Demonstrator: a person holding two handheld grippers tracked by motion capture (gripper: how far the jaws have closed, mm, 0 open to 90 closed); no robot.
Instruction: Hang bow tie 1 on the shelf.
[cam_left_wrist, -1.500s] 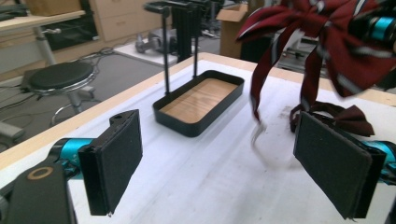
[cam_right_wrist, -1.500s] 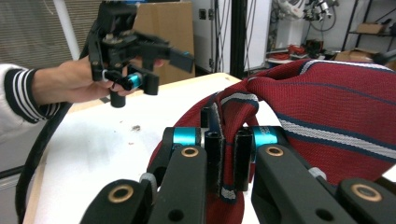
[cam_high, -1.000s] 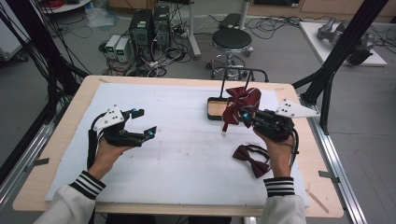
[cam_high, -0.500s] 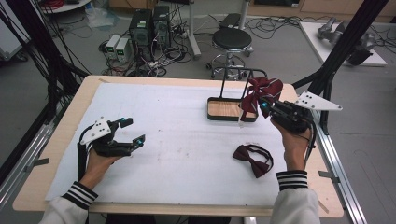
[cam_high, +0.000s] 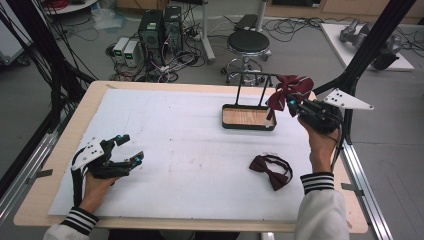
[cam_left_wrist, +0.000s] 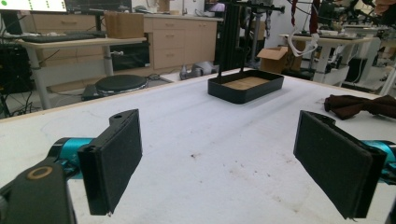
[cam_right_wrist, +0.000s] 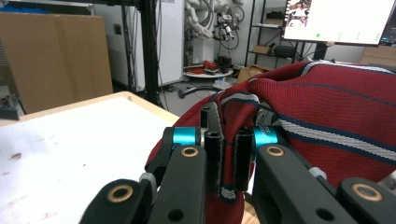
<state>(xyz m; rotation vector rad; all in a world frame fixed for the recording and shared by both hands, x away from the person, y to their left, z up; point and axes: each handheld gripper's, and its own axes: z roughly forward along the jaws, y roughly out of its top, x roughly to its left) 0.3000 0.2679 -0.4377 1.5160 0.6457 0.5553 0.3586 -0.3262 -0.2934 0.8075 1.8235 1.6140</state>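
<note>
right gripper (cam_high: 294, 103): jaws clamped on the striped bow tie (cam_high: 288, 88), cloth pinched between the pads; in the right gripper view the red knit with white and navy stripes bulges out right of the jaws (cam_right_wrist: 327, 116).
striped bow tie: held in the air, off the table, at the tip of the right gripper and just above the rail of the rack.
rack (cam_high: 248, 118): black tray with a wood floor and a thin upright rail at the back; sits just ahead of and below the right gripper's tips, tie hanging by its right end.
left gripper (cam_high: 127, 150): jaws wide apart, nothing between the pads; resting low over the white mat (cam_high: 175, 150), well apart from the rack, which shows straight ahead of it in the left gripper view (cam_left_wrist: 245, 86).
plain bow tie (cam_high: 271, 170): dark maroon, lying flat on the mat, behind and below the right gripper, near that forearm; far right of the left gripper's jaws (cam_left_wrist: 362, 105).
step in hand: my read, carrying the striped tie to the rack to hang it on the rail.
progress: one tie in transit, the other not yet picked up; tray looks bare.
next move: likely bring the tie's strap over the rail, lower until it catches, then open the jaws. Needs the strap loop clear of the jaws; can't tell from here where the loop hangs.
risk: rail is thin, tie may slide off or drop beside the tray if released early.
left gripper next: already open, so it could go for the plain tie.
</note>
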